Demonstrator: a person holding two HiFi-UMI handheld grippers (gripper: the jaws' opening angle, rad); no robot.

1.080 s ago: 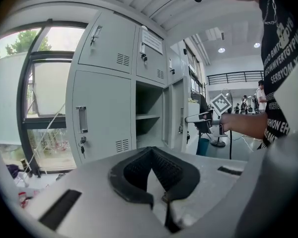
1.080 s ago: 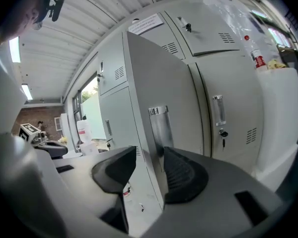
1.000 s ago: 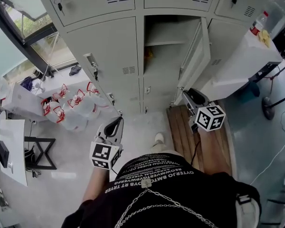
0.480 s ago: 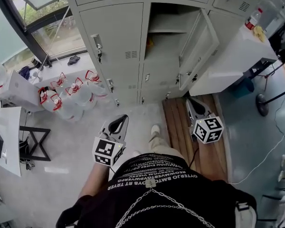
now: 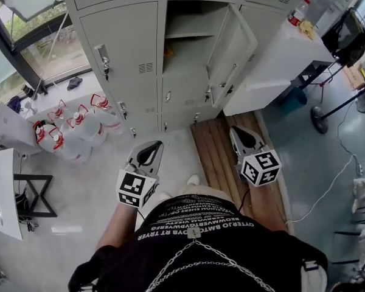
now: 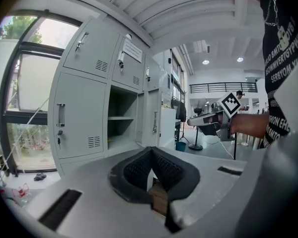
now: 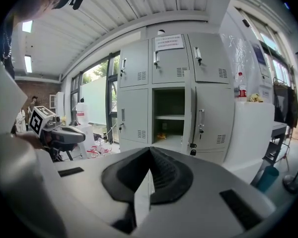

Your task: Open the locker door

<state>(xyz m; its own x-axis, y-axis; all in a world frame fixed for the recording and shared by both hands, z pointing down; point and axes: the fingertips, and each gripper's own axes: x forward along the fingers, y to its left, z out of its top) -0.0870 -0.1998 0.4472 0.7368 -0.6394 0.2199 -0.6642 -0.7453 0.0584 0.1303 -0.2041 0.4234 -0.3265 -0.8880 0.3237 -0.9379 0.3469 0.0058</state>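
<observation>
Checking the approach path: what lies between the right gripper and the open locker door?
Only the wooden floor boards, seen in the head view; nothing stands between the right gripper and the open locker door.

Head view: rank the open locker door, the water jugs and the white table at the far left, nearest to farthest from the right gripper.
1. The open locker door, straight ahead of the right gripper.
2. The water jugs, on the floor well off to the left, by the window.
3. The white table, at the far left edge.
</observation>
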